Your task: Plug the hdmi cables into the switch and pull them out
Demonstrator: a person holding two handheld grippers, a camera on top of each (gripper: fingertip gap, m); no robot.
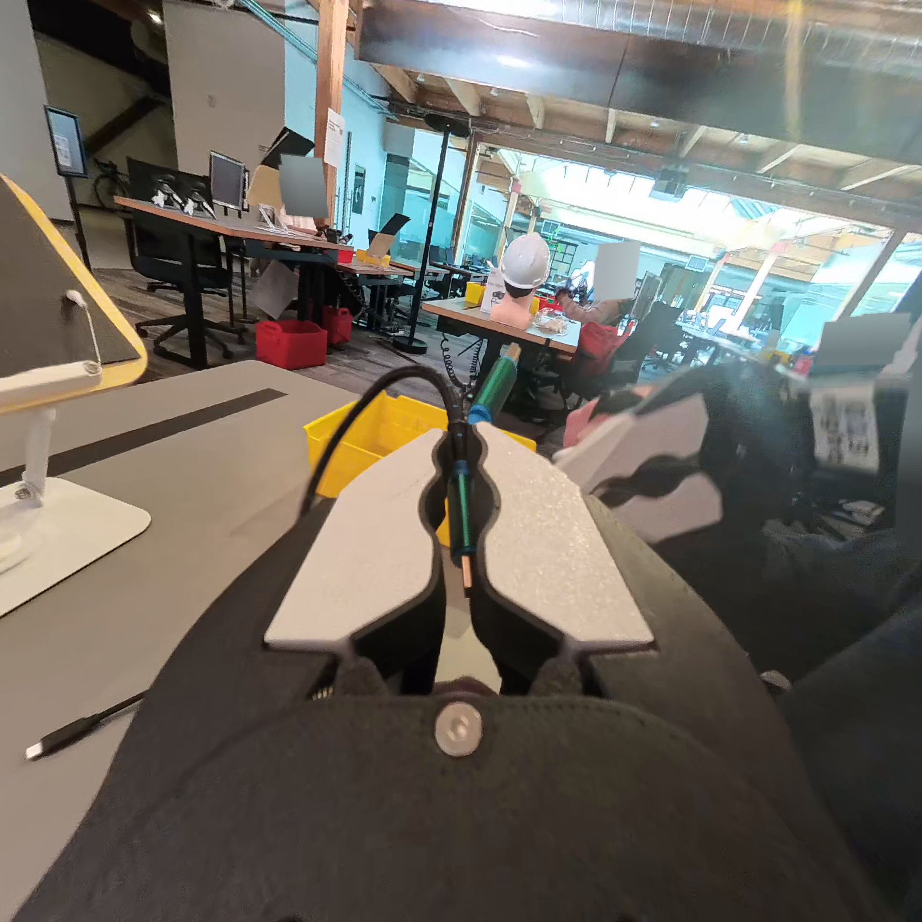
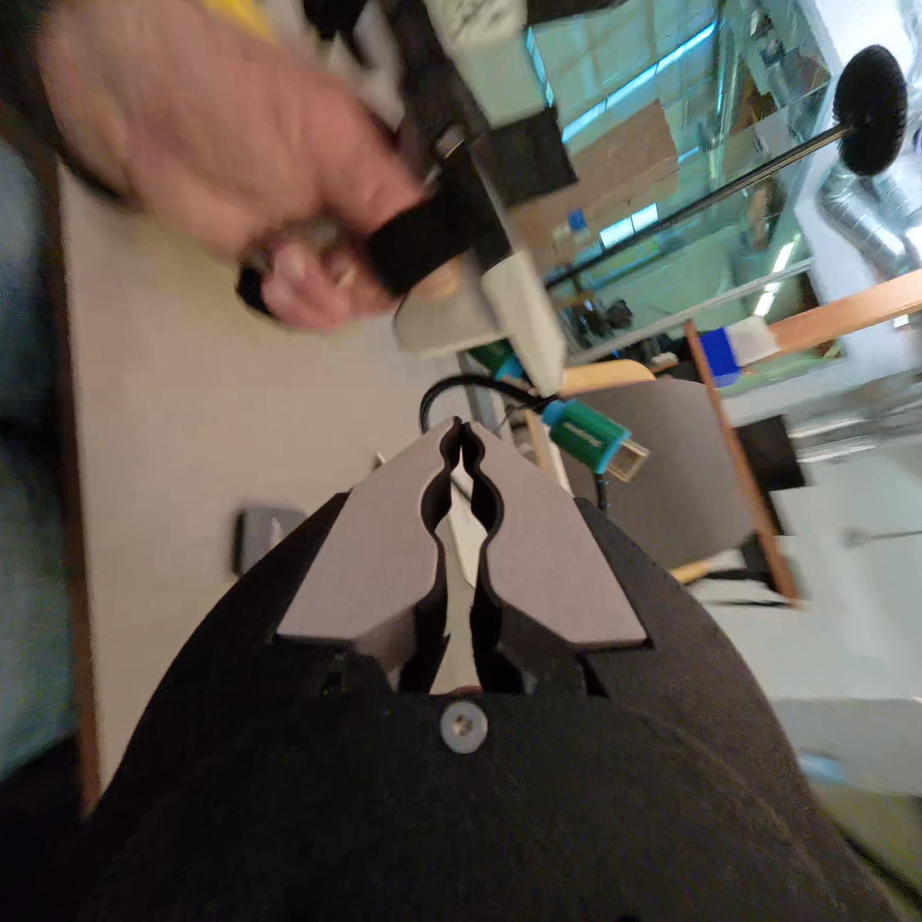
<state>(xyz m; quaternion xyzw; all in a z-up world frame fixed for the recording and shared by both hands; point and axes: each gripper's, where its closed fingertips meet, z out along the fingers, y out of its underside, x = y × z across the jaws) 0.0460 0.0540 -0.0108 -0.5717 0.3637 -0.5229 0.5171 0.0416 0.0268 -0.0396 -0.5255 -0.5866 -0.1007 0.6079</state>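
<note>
A: What does the left gripper (image 1: 461, 439) hold?
B: Its fingers pinch a green plug (image 1: 461, 514) with a black cable (image 1: 344, 424), lifted over the grey surface (image 1: 199, 499) beside a yellow bin (image 1: 364, 439).
A: And the right gripper (image 2: 461, 424)?
B: Fingers pressed together, nothing between them.

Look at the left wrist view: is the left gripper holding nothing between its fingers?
No. The left gripper is shut on a green HDMI plug, whose black cable arcs out past the fingertips.
</note>
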